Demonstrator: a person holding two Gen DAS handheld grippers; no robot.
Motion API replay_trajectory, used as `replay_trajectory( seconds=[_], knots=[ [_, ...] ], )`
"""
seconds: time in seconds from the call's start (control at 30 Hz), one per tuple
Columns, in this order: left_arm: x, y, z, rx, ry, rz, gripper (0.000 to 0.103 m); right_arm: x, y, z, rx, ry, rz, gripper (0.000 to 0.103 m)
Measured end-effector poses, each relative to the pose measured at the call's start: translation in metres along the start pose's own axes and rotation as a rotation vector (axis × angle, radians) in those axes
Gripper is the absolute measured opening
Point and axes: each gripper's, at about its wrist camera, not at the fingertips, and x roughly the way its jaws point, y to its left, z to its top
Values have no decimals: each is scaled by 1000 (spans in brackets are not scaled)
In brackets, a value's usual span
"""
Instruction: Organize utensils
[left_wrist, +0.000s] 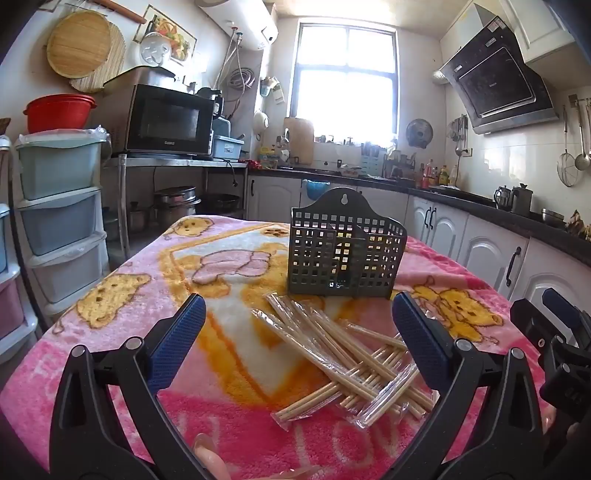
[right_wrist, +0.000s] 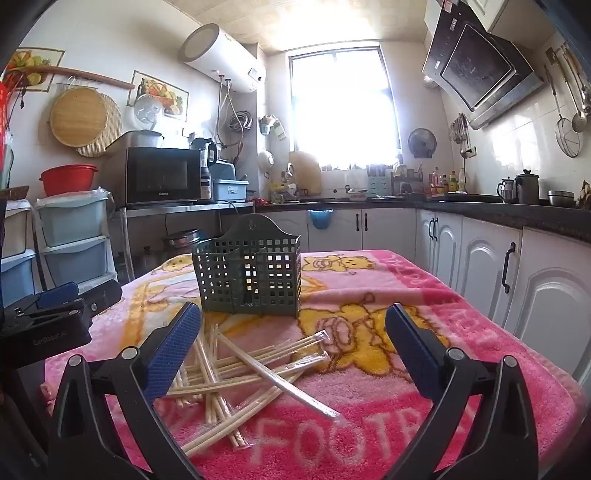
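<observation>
Chopsticks (left_wrist: 343, 362) lie crisscrossed near the surface's (right_wrist: 480, 332) front edge, before the holder (left_wrist: 345, 254); left claw (left_wrist: 299, 336) and right claw (right_wrist: 293, 343), both spread empty, hover just behind, left more centred.

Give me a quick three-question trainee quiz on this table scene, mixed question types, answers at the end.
1. True or false: some chopsticks already stand in the green holder.
2. Multiple choice: the chopsticks lie A) in a crossed pile in front of the holder, B) behind the holder, C) on the counter.
3. Fill in: the left claw and the right claw are both ____.

Key: 1 false, no chopsticks show in the holder. 2 A, on the pink blanket. 3 open, nothing between the fingers.
</observation>
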Motion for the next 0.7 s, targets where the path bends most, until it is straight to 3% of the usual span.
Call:
replay_trajectory(
  seconds=[0.7],
  knots=[
    [1, 3, 0, -2, 10, -5, 94, 1, -1, -1, -2, -1, 2, 97]
  ],
)
